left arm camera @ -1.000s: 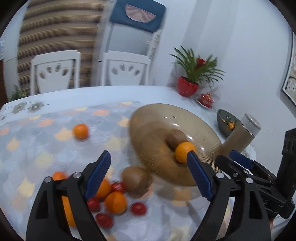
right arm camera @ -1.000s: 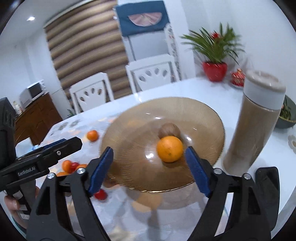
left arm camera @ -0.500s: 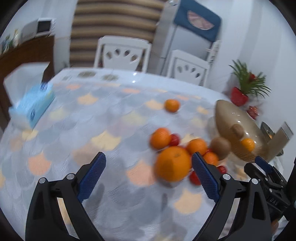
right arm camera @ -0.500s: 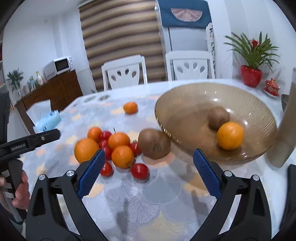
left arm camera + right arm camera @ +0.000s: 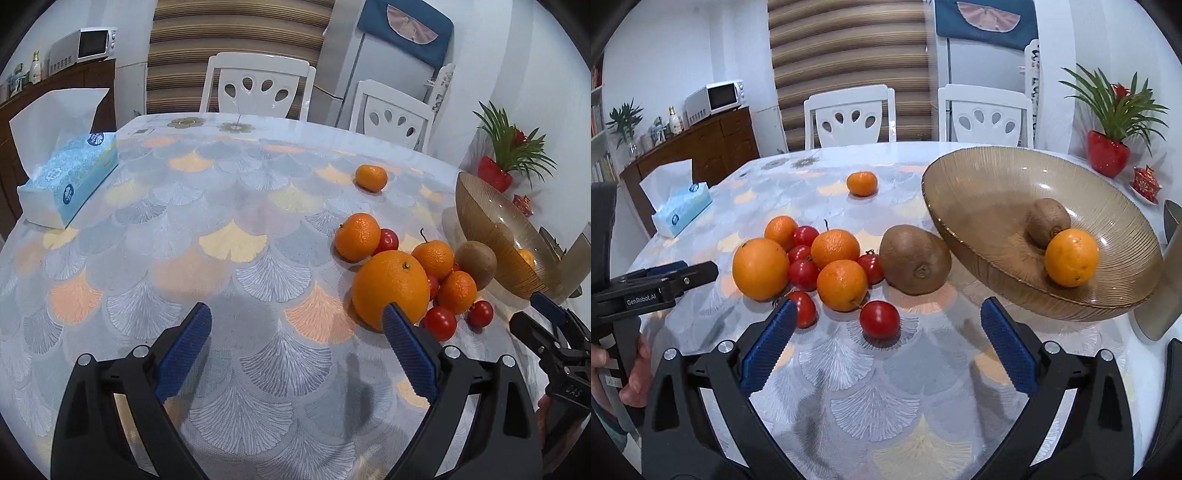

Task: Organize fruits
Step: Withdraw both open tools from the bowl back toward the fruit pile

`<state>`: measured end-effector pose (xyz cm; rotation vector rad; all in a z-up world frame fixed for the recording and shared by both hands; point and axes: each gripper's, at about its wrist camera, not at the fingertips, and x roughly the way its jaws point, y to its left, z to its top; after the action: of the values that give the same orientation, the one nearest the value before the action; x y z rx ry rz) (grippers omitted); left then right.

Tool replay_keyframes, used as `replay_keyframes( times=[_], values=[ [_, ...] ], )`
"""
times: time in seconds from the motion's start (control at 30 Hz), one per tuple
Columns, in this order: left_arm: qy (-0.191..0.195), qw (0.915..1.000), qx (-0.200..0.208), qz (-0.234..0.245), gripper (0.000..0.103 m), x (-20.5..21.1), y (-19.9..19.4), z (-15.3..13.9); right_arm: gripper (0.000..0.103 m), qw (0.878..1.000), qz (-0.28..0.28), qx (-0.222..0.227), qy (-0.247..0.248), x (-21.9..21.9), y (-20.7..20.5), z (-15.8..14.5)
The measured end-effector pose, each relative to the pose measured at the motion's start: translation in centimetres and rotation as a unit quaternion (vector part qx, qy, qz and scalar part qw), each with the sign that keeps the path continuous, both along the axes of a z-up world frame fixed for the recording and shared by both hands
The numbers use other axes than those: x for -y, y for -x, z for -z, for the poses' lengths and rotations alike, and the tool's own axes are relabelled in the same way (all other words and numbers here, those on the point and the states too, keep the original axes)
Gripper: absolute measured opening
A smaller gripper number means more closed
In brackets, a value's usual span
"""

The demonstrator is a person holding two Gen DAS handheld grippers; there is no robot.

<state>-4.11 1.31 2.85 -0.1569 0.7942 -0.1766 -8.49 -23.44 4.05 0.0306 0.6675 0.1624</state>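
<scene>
Left claw (image 5: 297, 326) and right claw (image 5: 886, 319): both released, empty, above counter (image 5: 184, 229). Large orange (image 5: 390, 289) heads fruit cluster; bowl (image 5: 979, 206) right holds kiwi (image 5: 1048, 221), orange (image 5: 1071, 256).

Left gripper (image 5: 665, 284): "GenRobot.AI". Right gripper (image 5: 554, 332): "DAS".

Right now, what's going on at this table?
A person is sorting fruit into an amber glass bowl with two tools. The left hand-held gripper and the right hand-held gripper are both open and hold nothing. The bowl contains one orange and one kiwi. On the tablecloth lie a large orange, a second kiwi, several mandarins and cherry tomatoes, and one lone mandarin farther back.
</scene>
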Motion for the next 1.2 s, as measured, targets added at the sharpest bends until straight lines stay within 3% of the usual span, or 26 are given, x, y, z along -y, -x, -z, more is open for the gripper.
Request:
replay_keyframes(
  times=[0.3,0.63,0.9,1.2],
  values=[
    [0.002,0.9993,-0.036,0.008,0.092,0.2,-0.7,0.3,0.099,0.999,-0.004,-0.046,-0.002,0.1,-1.2,1.0],
    [-0.003,0.9974,-0.028,0.067,0.092,4.2,-1.2,-3.3,0.082,0.997,-0.007,-0.071,0.002,0.1,-1.9,1.7],
    [0.013,0.9949,-0.047,0.088,0.091,6.1,-3.4,-0.7,0.076,0.996,-0.01,-0.083,0.009,-0.2,-2.4,2.1],
    [0.015,0.9937,-0.066,0.089,0.087,6.5,-4.0,1.4,0.058,0.994,-0.017,-0.102,0.019,-0.7,-3.2,2.8]
  ],
)
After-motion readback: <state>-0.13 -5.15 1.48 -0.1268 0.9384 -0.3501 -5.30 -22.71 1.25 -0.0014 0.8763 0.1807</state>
